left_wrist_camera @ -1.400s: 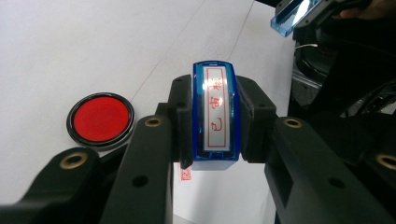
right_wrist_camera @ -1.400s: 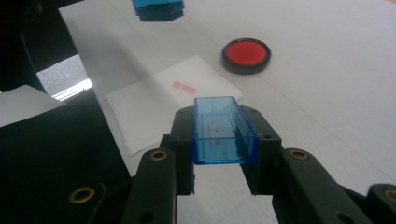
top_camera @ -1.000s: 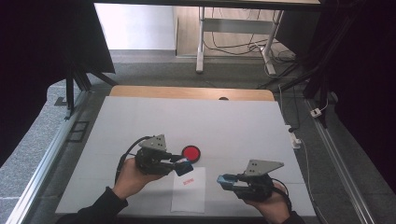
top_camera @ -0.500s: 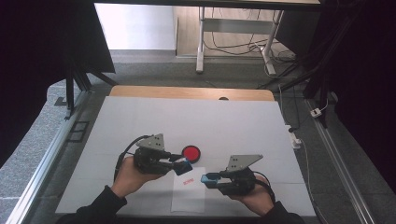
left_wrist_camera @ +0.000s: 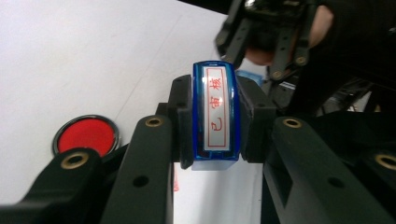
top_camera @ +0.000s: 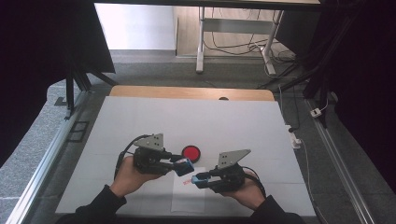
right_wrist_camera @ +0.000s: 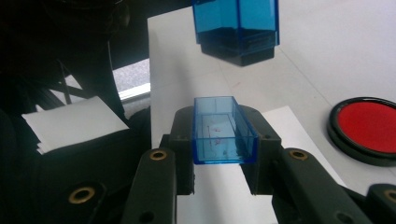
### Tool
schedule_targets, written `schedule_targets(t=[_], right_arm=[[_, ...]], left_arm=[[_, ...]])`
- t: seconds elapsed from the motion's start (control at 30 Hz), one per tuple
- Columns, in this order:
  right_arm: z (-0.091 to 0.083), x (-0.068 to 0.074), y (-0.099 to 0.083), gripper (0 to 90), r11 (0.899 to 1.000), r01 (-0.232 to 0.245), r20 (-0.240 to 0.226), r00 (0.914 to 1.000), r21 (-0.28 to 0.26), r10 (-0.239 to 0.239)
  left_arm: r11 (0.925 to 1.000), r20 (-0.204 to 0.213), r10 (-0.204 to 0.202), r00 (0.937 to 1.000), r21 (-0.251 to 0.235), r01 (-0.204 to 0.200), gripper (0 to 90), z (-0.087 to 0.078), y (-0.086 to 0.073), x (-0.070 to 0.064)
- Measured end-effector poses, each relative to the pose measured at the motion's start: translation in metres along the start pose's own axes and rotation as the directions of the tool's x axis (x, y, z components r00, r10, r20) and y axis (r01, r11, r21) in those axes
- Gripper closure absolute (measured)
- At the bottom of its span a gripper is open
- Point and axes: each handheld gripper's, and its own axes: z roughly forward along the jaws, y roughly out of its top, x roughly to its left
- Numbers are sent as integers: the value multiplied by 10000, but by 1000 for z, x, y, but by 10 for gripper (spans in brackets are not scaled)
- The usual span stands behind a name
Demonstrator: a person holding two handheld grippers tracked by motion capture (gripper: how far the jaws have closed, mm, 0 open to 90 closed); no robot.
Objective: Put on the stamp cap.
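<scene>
Two tools work near the table's front edge, each clamped on a blue part of one stamp. From the high view, the left tool [top_camera: 183, 166] holds the stamp body [top_camera: 185, 166] above a white sheet of paper [top_camera: 189, 198] that lies against the front edge, and the right tool [top_camera: 201, 179] holds the stamp's cap [top_camera: 201, 178] just beside it, over the same sheet. The two parts are close but apart.

Its own camera shows the left tool [left_wrist_camera: 215, 116] with jaws pressed on either side of the stamp body [left_wrist_camera: 215, 116], whose long face carries red Chinese characters, 已审核, inside a red frame on a pale strip edged in clear blue plastic. That writing cannot be made out from above.

Along the right tool [right_wrist_camera: 225, 133], the cap [right_wrist_camera: 223, 130] sits gripped between the jaws: an open, clear blue rectangular shell with faint red ink smears inside. The stamp body [right_wrist_camera: 236, 28] hangs above and beyond it, dark at its base.

A round red ink pad [top_camera: 191, 153] in a black rim rests on the white table [top_camera: 196, 121], just behind the tools.
</scene>
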Motion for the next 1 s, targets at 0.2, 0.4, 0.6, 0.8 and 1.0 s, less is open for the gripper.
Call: schedule_targets(t=[0.2, 0.4, 0.6, 0.8, 1.0], right_arm=[[8, -6, 3, 689, 9999, -76, -448, 9990, -66, 73], [16, -11, 4, 689, 9996, 141, -759, 9970, -232, -159], [21, -16, 5, 689, 9989, 188, -1255, 9918, -419, -239], [24, -15, 7, 689, 9979, 379, -1572, 9865, -527, -458], [24, -14, 8, 689, 9971, 526, -1663, 9842, -556, -612]], left_arm=[[9999, 211, 169, 9996, 0, -169, 701, 2, 1, -2], [9997, 302, 246, 9992, -39, -245, 701, 2, 1, -2], [9988, 480, 489, 9976, -79, -486, 701, 3, 2, -4], [9965, 601, 838, 9947, -91, -834, 701, 4, 1, -5], [9951, 820, 986, 9917, -192, -973, 701, 4, 1, -6]])
